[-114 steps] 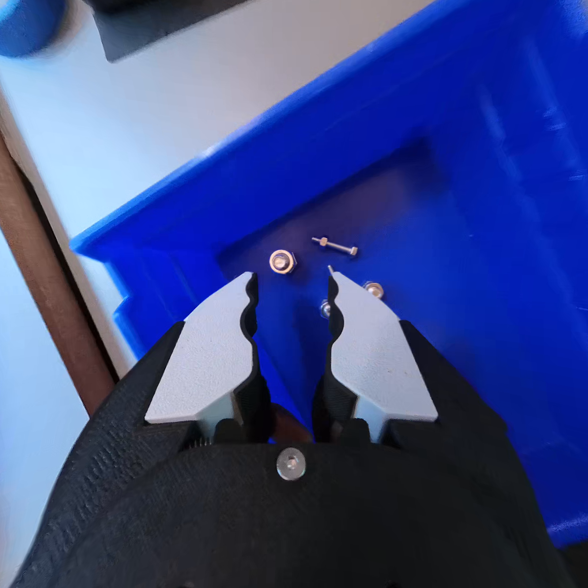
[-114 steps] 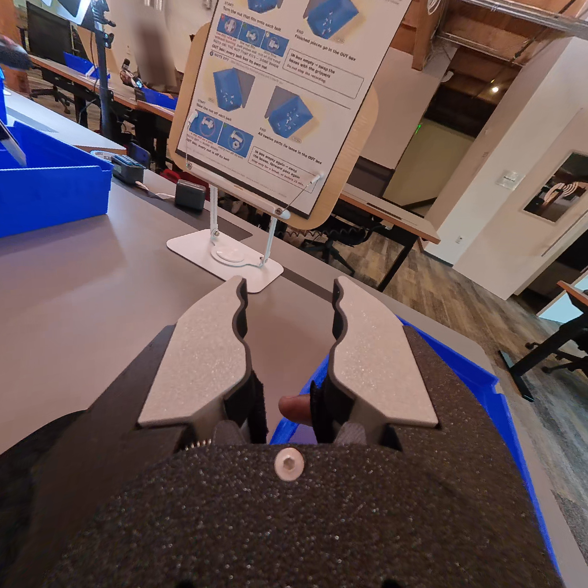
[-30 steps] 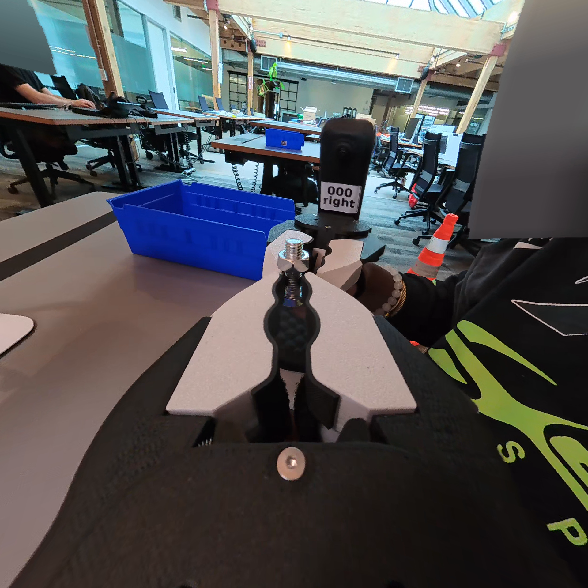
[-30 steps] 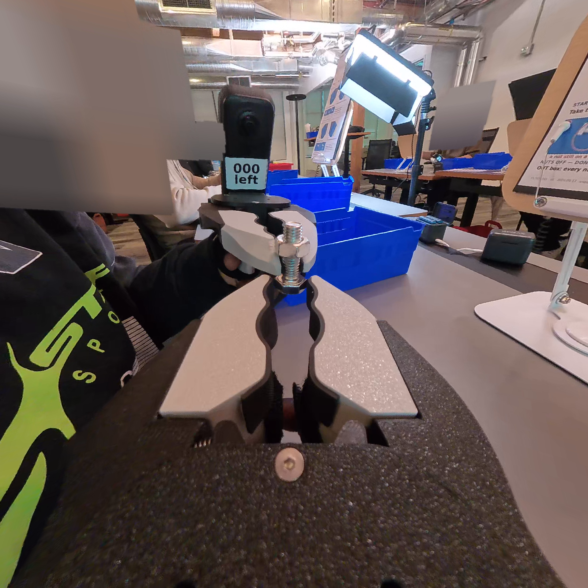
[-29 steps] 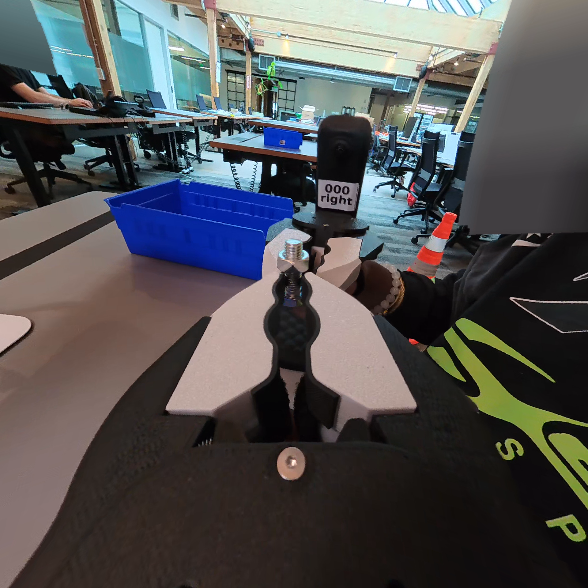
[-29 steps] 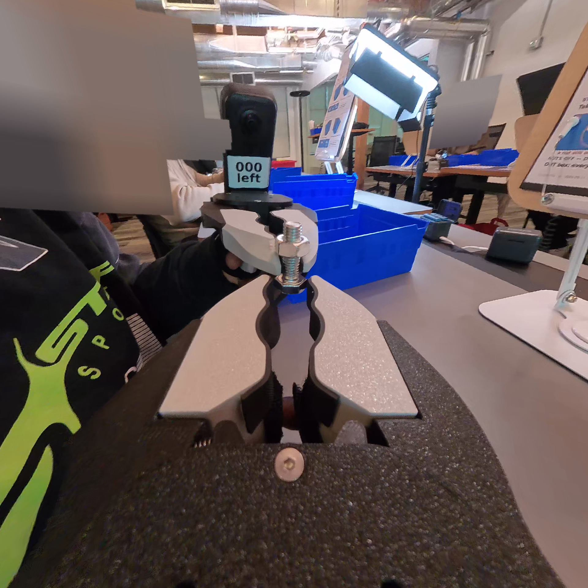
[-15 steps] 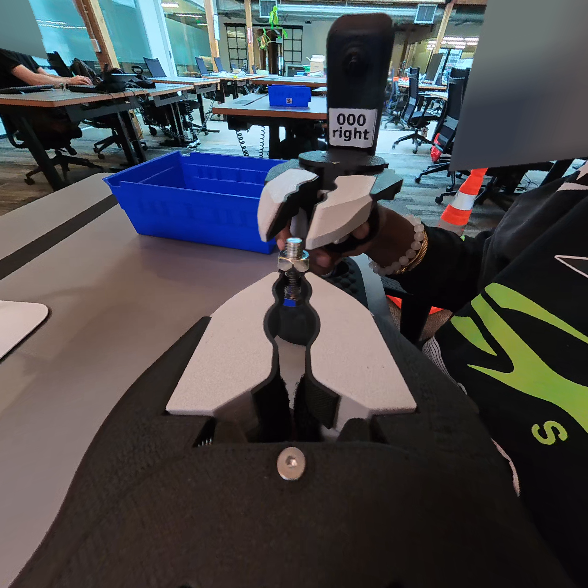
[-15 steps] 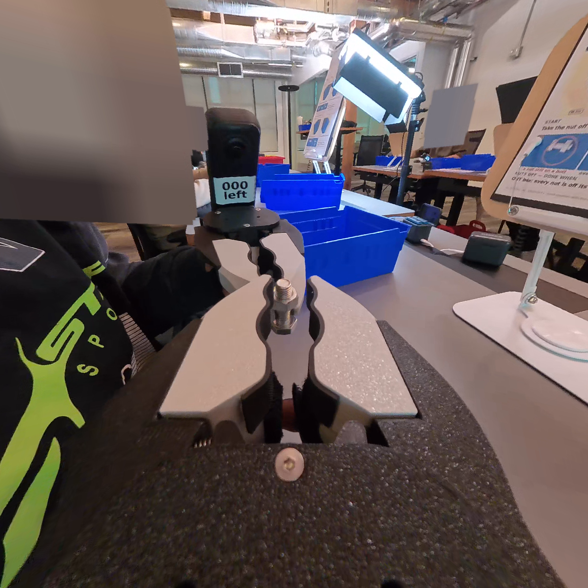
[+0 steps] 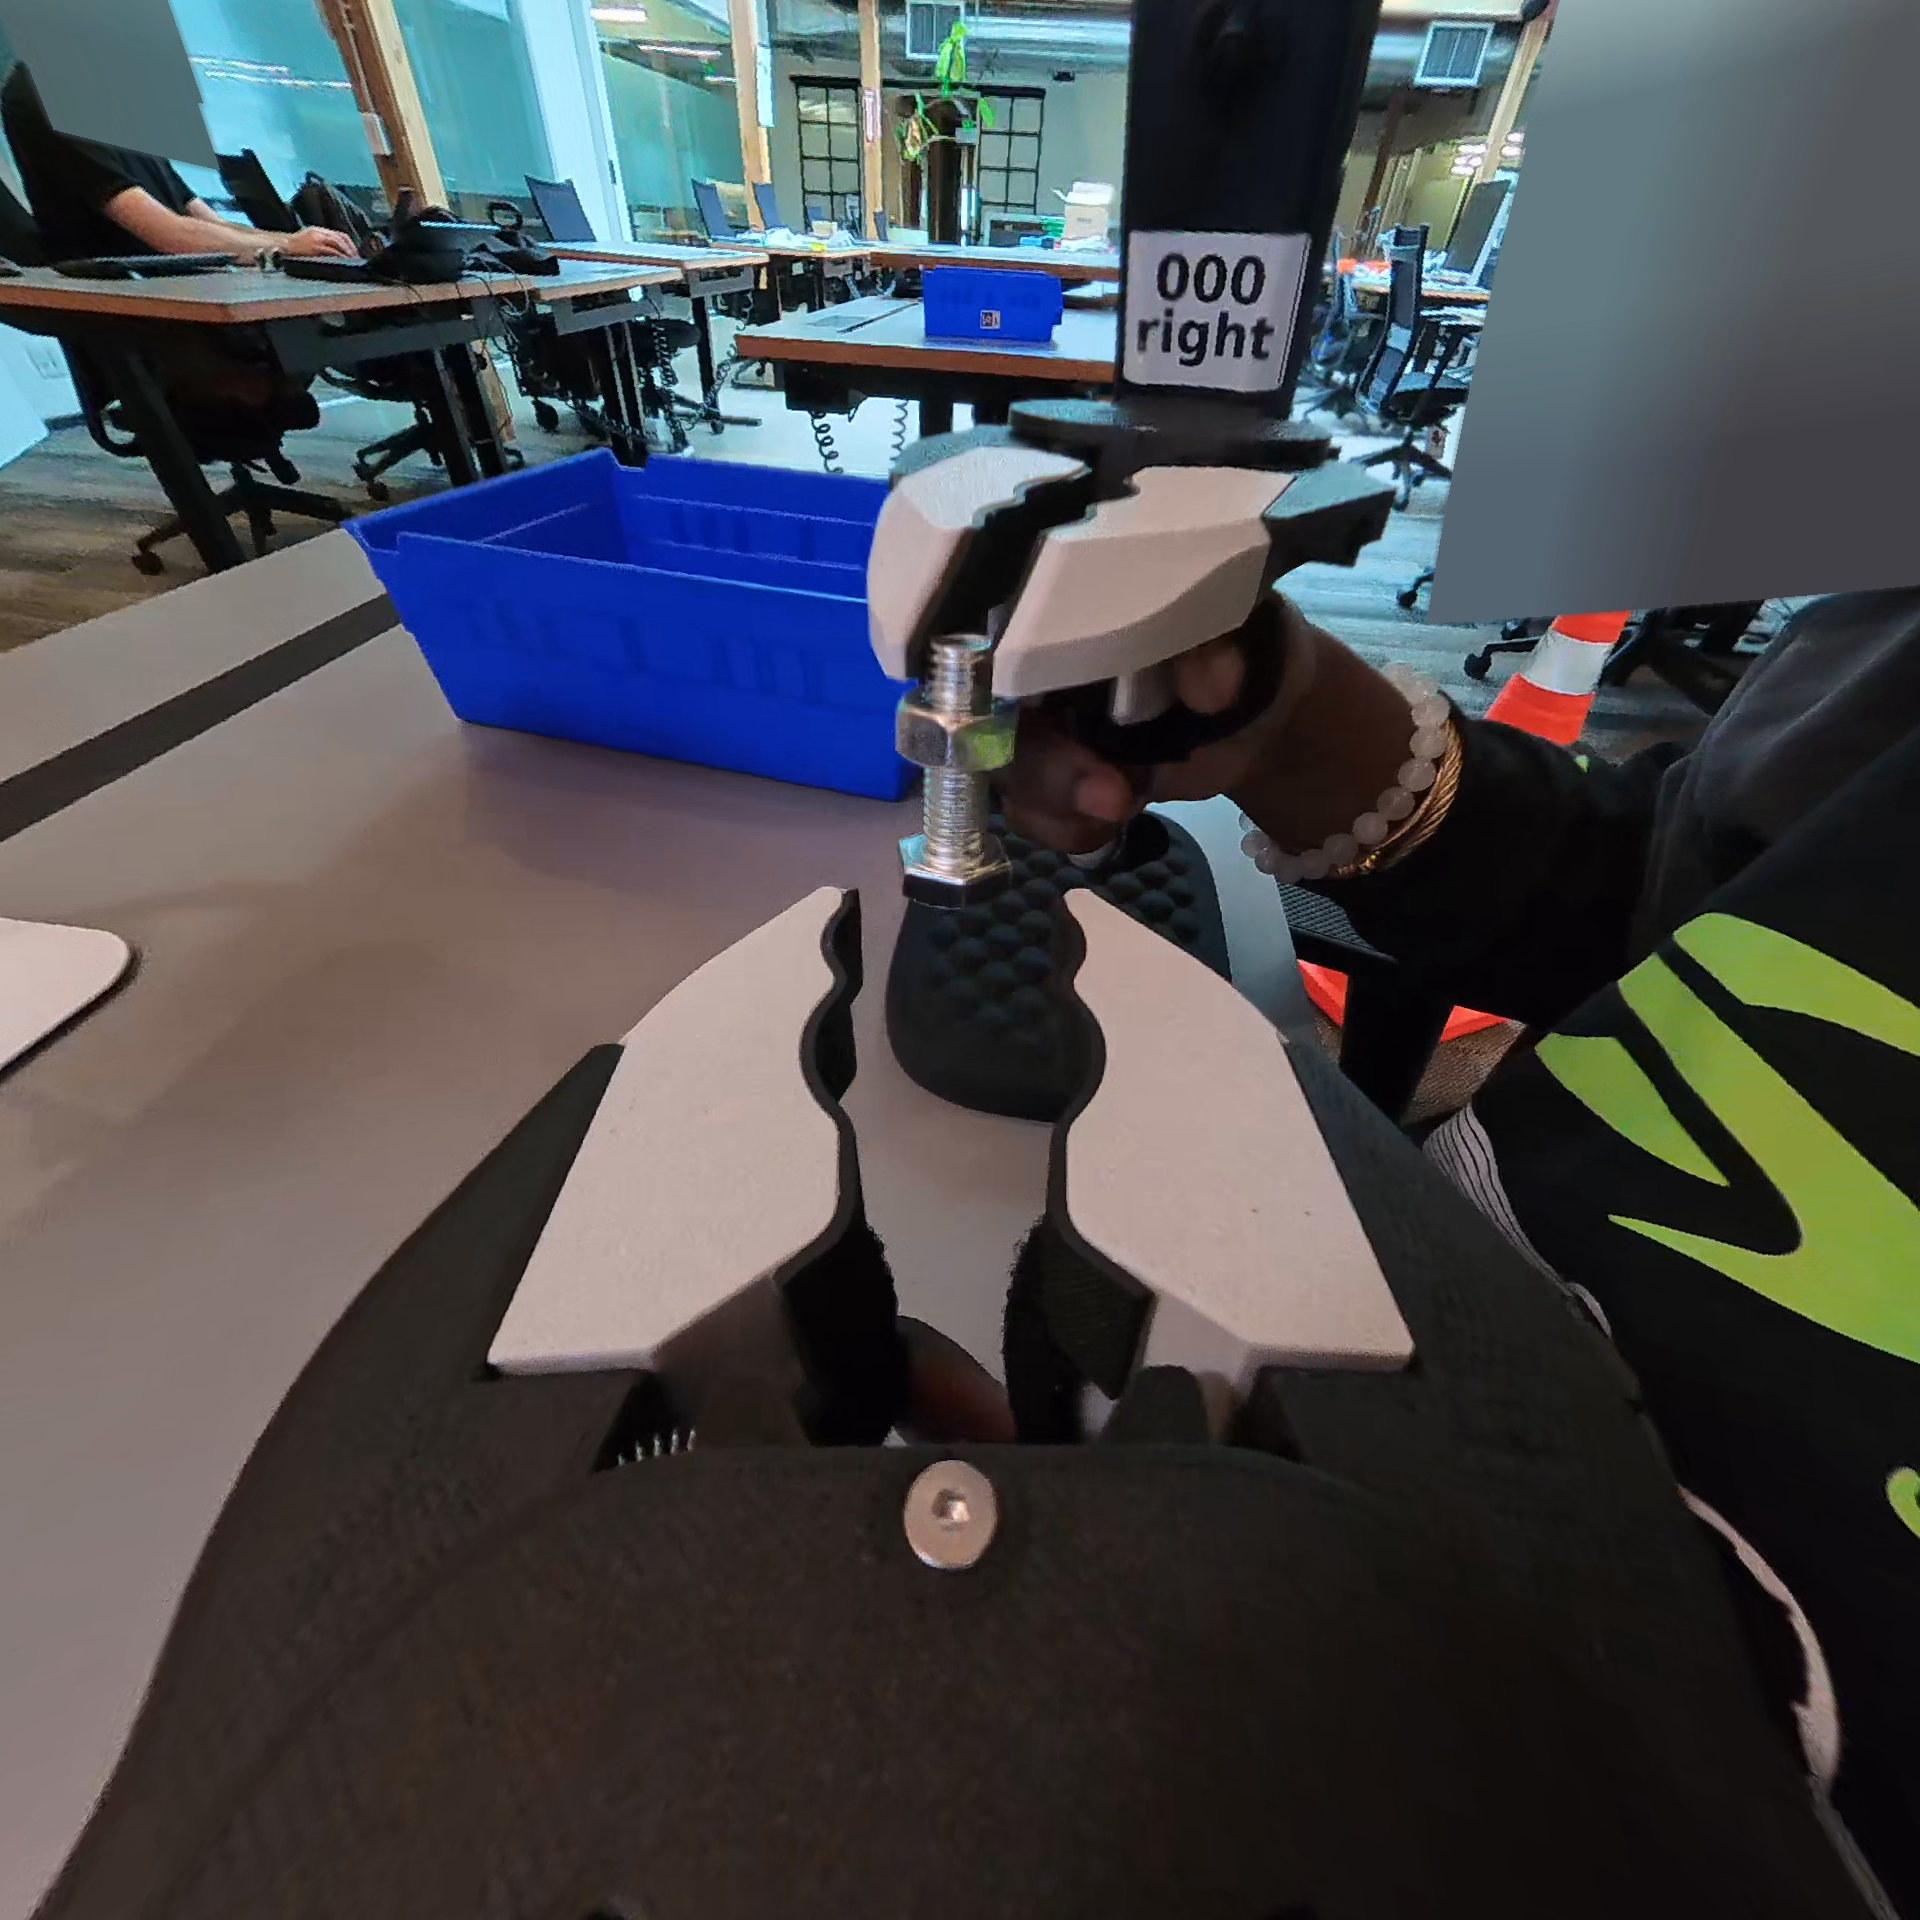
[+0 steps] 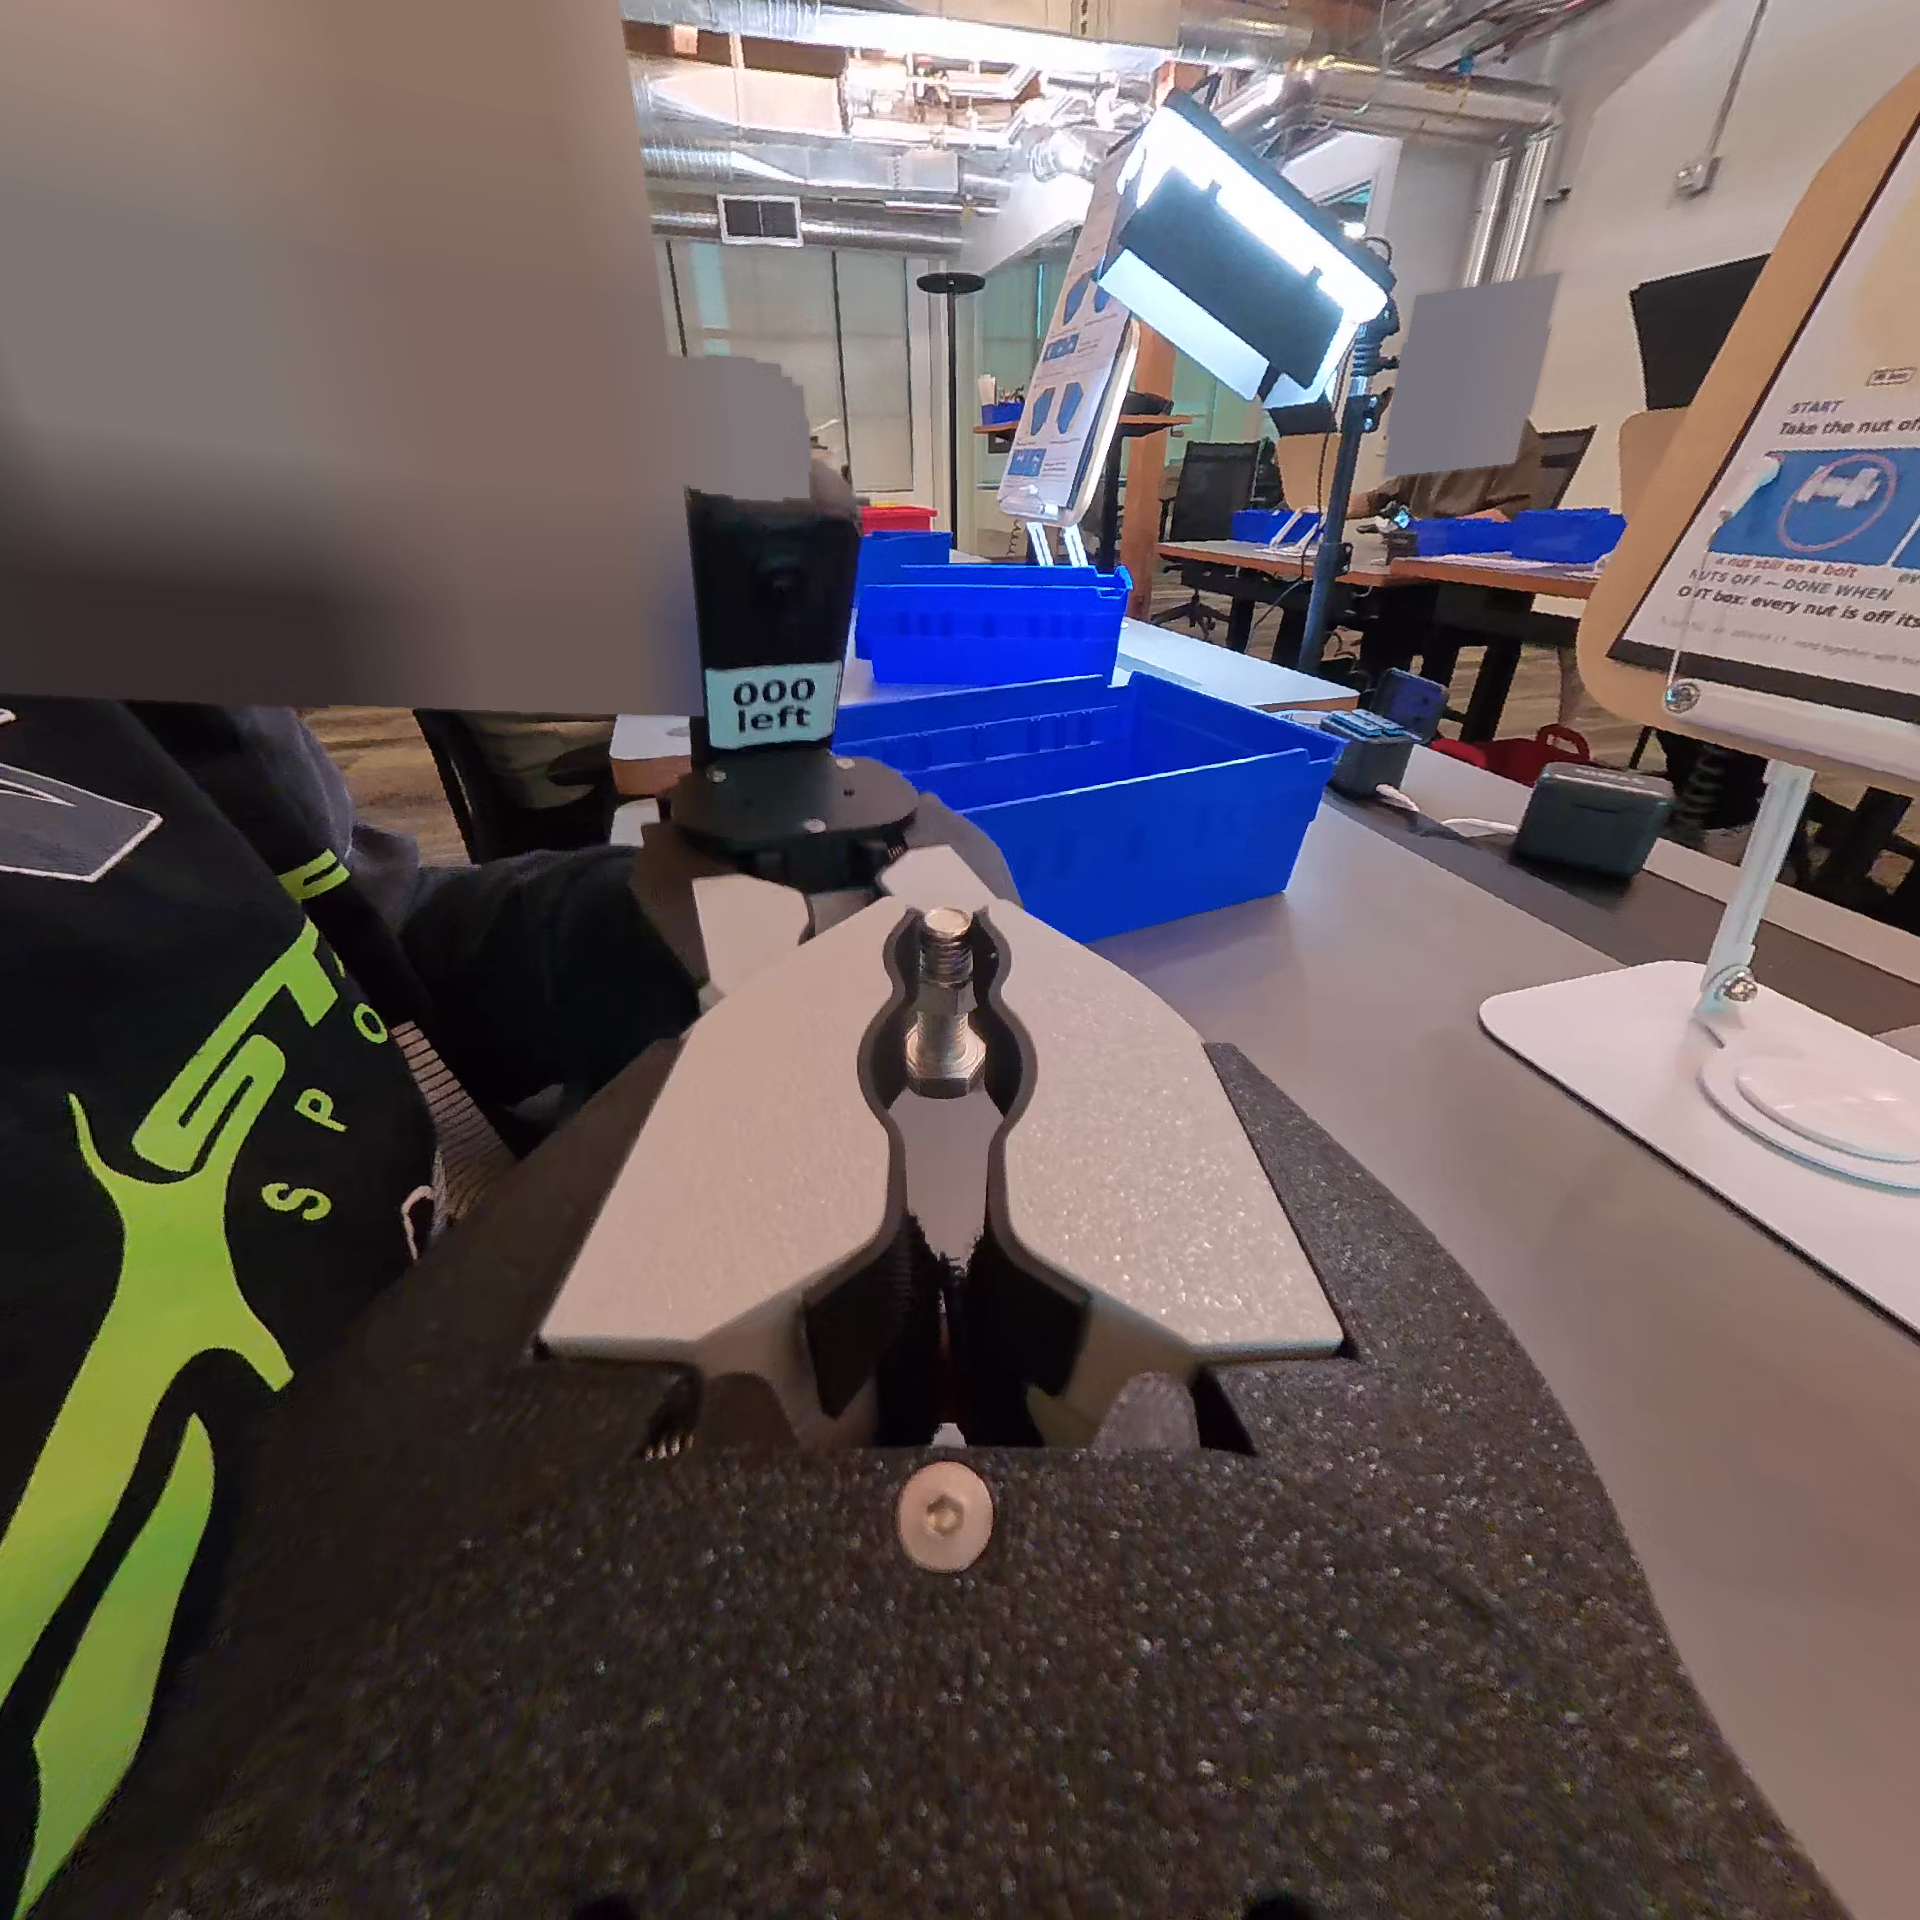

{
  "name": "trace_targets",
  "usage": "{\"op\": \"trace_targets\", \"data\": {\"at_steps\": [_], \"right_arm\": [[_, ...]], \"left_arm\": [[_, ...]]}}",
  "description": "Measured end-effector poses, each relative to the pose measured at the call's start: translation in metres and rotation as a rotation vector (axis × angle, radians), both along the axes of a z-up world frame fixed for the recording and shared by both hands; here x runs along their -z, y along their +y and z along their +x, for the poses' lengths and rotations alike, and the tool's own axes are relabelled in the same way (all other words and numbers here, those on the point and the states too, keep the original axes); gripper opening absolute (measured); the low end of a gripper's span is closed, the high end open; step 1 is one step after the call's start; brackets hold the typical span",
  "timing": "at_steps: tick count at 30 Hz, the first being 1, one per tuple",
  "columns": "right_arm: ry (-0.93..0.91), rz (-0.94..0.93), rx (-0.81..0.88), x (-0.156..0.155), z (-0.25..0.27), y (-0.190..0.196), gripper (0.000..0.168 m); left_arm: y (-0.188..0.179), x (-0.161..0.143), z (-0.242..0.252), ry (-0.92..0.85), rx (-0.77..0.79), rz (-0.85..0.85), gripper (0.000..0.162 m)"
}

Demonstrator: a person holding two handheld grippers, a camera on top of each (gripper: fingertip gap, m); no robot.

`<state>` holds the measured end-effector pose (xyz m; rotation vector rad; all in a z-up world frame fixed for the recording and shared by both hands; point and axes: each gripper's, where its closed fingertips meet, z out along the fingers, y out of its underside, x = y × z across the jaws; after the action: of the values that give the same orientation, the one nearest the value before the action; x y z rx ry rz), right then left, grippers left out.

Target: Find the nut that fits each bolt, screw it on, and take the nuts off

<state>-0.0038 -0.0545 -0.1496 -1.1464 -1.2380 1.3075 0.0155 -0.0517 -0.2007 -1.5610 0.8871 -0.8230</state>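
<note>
- My left wrist view shows the whole hex bolt [image 9: 954, 774] from the side: it hangs upright, head down, with the hex nut [image 9: 953, 731] partway up the thread, just under my right gripper [image 9: 961, 649]
- My right wrist view shows the same bolt [image 10: 943, 1013] end-on between my right gripper [image 10: 943, 940] fingers, the nut [image 10: 945, 1000] mostly hidden by them
- My right gripper is clamped on the bolt's threaded upper end
- My left gripper [image 9: 961, 914] stands wide apart with nothing in it, its tips just below and to either side of the bolt head, not touching it
- Only the left view shows my hand [image 9: 1132, 758] on the right gripper's handle
- A blue bin [image 9: 644, 623] sits on the grey table [image 9: 312, 935] beyond the bolt
</note>
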Motion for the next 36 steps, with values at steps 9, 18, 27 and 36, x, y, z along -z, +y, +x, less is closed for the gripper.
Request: {"op": "trace_targets", "data": {"at_steps": [9, 18, 27, 36], "right_arm": [[-0.023, -0.009, -0.029, 0.008, -0.005, -0.003, 0.009], [-0.016, -0.021, 0.008, 0.007, -0.008, 0.001, 0.009], [0.006, -0.051, -0.037, 0.014, -0.011, -0.001, 0.043], [-0.001, -0.038, -0.049, 0.019, -0.008, 0.002, 0.035]], "left_arm": [[0.0, 0.006, 0.008, 0.003, 0.002, -0.002, 0.026], [0.009, 0.005, 0.003, 0.023, -0.078, 0.048, 0.019], [0.004, 0.006, 0.006, -0.057, -0.013, 0.014, 0.019], [0.0, 0.004, 0.005, -0.092, 0.018, 0.003, 0.019]]}}
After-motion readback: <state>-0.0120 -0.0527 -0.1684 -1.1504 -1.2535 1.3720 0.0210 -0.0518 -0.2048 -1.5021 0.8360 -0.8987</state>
